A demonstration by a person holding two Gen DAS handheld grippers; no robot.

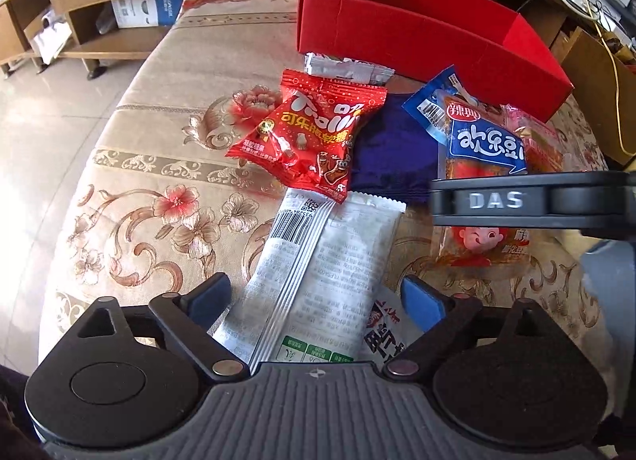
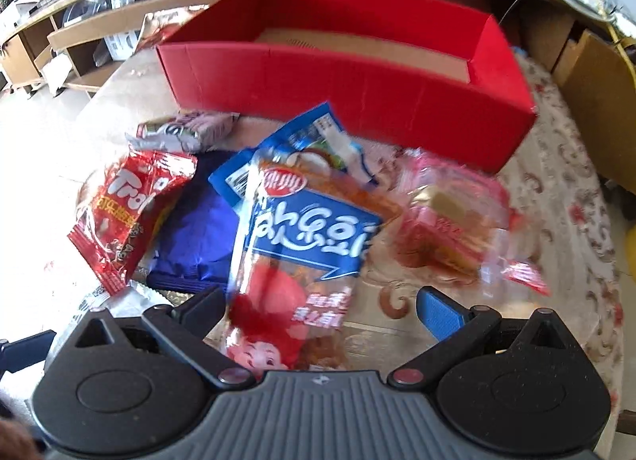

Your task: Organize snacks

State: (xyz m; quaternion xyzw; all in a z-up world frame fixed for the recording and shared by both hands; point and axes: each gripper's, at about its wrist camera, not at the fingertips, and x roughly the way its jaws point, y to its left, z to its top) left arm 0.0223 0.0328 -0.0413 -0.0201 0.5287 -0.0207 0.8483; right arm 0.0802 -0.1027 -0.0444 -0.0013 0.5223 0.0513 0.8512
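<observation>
My left gripper (image 1: 316,297) is open, its fingers either side of a white snack packet (image 1: 318,277) lying on the tablecloth. My right gripper (image 2: 322,309) is open around the lower end of a blue-and-orange snack packet (image 2: 302,237), which also shows in the left wrist view (image 1: 477,142). A red Trolli packet (image 1: 314,130) (image 2: 123,209), a dark blue packet (image 1: 389,150) (image 2: 198,229), a silver packet (image 1: 346,68) (image 2: 183,130) and a pink clear packet (image 2: 449,217) lie in a pile. The red open box (image 1: 417,30) (image 2: 349,74) stands behind them.
The flowered tablecloth (image 1: 159,189) covers the table, whose left edge drops to a tiled floor. Wooden shelves (image 1: 99,14) stand beyond. Cables and a cardboard box (image 2: 596,102) are at the right. The right gripper's body (image 1: 528,201) reaches into the left wrist view.
</observation>
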